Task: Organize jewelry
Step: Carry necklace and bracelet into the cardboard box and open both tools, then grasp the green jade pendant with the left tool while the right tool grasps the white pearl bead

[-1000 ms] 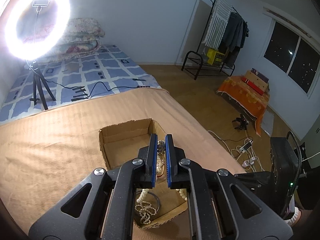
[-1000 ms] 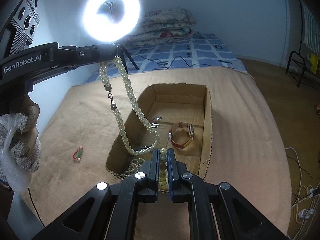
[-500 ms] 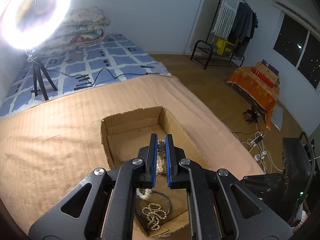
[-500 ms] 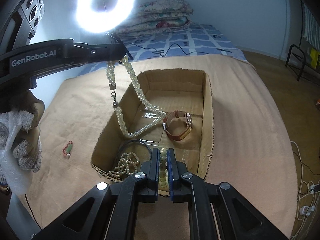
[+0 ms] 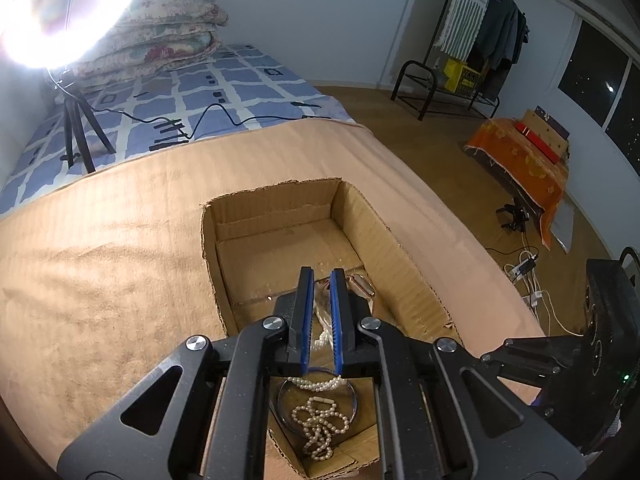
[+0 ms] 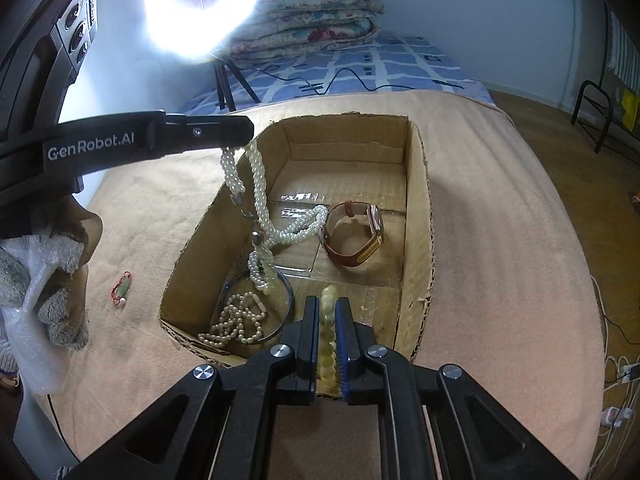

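Note:
An open cardboard box (image 6: pixel 420 184) sits on the tan blanket. My left gripper (image 6: pixel 240 136) is shut on a thick white pearl necklace (image 6: pixel 260 196) that hangs into the box, its lower part coiled on the floor. In the left wrist view the necklace (image 5: pixel 322 320) shows between the pads of my left gripper (image 5: pixel 321 276). My right gripper (image 6: pixel 328 304) is shut on a pale yellow-green bead bracelet (image 6: pixel 328 332) at the box's near edge. In the box lie a brown-strap watch (image 6: pixel 354 236), a thin pearl strand (image 6: pixel 236 320) and a dark bangle (image 6: pixel 280 308).
A small red-and-green trinket (image 6: pixel 122 288) lies on the blanket left of the box. A ring light on a tripod (image 6: pixel 204 4) and folded quilts (image 6: pixel 304 20) stand at the far end of the bed. A clothes rack (image 5: pixel 472 40) and cables are on the floor to the right.
My left gripper has lowered the pearl necklace into the box, and its lower part now coils on the box floor. My right gripper has moved closer to the box with the bracelet.

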Demonstrator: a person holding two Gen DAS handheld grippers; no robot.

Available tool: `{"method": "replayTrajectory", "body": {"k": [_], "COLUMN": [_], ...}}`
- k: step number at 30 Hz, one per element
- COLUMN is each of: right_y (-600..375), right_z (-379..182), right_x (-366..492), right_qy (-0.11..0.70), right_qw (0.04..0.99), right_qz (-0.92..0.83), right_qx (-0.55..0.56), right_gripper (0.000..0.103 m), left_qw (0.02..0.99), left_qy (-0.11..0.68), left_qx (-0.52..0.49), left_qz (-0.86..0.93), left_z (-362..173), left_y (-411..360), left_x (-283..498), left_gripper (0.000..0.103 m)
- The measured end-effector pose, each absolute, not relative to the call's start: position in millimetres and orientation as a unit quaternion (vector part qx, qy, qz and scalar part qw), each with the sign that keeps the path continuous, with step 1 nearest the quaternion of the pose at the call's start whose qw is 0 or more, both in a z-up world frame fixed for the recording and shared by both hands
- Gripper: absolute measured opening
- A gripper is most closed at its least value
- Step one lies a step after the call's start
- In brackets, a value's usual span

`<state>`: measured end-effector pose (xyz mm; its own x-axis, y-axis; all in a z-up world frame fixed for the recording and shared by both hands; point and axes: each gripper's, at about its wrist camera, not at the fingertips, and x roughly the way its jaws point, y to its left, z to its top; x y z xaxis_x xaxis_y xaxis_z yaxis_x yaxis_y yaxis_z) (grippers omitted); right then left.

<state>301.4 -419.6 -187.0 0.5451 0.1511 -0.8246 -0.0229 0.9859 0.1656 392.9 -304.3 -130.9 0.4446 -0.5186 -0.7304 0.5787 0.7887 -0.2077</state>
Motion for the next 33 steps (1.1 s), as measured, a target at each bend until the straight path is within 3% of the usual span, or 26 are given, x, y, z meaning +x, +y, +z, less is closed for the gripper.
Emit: {"method": "replayTrajectory", "body": {"k": [2,3,13,17,22,24,33], "right_y": [-419.3,-419.3,-413.4,-407.3,-392.9,-384.5,-347.9], "right_z": [-186.3,-184.8,-169.3,-158.8,-146.1,-140.2,-120.8], "right_x": [300.6,299.3,291.7,286.1,281.0,278.5,268.2], "right_qy": [0.474,0.470,0.459,0.445,0.432,0.426,0.407], "right_qw": [0.877,0.879,0.885,0.892,0.897,0.900,0.906], "right_qz": [0.049,0.048,0.051,0.056,0.070,0.077,0.109], "right_qx": [0.067,0.067,0.062,0.064,0.059,0.053,0.038], "right_gripper": [0.024,0.025,0.028,0.049,0.052,0.060,0.060], "left_qw": [0.849,0.849,0.857,0.865,0.876,0.881,0.887], "left_qy": [0.417,0.418,0.398,0.390,0.382,0.379,0.386], "left_qx": [0.036,0.036,0.042,0.041,0.033,0.036,0.039], "left_qz": [-0.323,-0.323,-0.323,-0.312,-0.291,-0.282,-0.249], "left_z": [-131.1,-131.3,-110.1,-97.1,-84.8,-81.8,-89.9], "left_y": [-304.3,-304.2,-276.4,-244.1,-193.3,-174.8,-100.6], "left_x": [393.0,393.1,380.7,377.7,374.8,371.2,352.0], "left_gripper": [0.005,0.005,0.005,0.005,0.005,0.005,0.005]}}
